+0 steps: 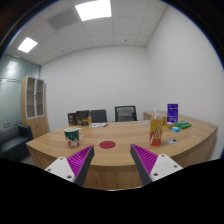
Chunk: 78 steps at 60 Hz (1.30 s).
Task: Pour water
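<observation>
Tall clear bottle of amber-orange liquid, stood upright on the tabletop just beyond the right finger of the hand-held gripper. Small printed cup, green and white, set upright near the tabletop's left end, beyond the left finger and well apart from the bottle; contents not discernible. Round red coaster-like disc lying flat between cup and bottle, ahead of the gap between the fingers. Purple box upright farther back on the right, a flat green item beside it, a small cup-like item near them, too small to identify. Hand-held gripper spread wide, holding nothing, magenta dotted pads on the inner faces, fingers low over the near table edge. Tabletop long, curved, light wood-grain, smooth. Black office chairs lined along the far side. White walls, wooden cabinet with glass doors at left, tiled ceiling with bright rectangular light panels.
</observation>
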Motion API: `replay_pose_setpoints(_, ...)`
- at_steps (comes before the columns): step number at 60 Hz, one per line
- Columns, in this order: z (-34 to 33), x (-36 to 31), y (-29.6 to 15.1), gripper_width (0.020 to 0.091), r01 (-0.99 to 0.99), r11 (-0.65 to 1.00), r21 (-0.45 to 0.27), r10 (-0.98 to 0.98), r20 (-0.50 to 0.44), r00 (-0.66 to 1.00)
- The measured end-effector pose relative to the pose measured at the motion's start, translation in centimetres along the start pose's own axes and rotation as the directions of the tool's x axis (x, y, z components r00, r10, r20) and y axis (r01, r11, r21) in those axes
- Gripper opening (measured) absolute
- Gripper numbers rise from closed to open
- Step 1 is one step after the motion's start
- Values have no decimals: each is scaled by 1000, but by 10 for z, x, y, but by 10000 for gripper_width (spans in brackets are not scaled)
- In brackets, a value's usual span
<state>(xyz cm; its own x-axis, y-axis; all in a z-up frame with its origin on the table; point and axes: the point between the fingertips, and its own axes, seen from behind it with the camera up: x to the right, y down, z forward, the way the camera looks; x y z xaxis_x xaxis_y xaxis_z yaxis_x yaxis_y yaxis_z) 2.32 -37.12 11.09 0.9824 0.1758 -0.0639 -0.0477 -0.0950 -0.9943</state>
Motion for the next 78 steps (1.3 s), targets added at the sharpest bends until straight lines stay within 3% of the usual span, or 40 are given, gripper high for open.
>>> replay_pose_setpoints(19, 24, 52, 3, 803, 49, 999, 11, -49, -65, 997)
replay_pose_setpoints(26, 61, 110, -10, 804, 104, 994, 28, -99, -150, 984)
replay_pose_setpoints(37, 139, 188, -10, 803, 92, 996, -21, -94, -238, 967)
replay_pose_setpoints(50, 217, 232, -5, 804, 58, 996, -69, -74, -255, 964)
replay_pose_setpoints(56, 239, 238, -14, 798, 70, 997, -46, -79, -254, 964)
replay_pose_setpoints(58, 242, 237, -12, 733, 69, 997, -45, -79, -261, 962)
replay_pose_setpoints(59, 243, 238, -11, 608, 68, 997, -48, -78, -267, 961)
replay_pose_setpoints(60, 245, 239, -9, 575, 63, 997, -53, -75, -270, 960)
replay_pose_setpoints(69, 244, 243, -15, 472, 78, 997, -21, -80, -314, 946)
replay_pose_setpoints(78, 233, 212, -22, 466, 213, 976, -52, -218, -311, 925)
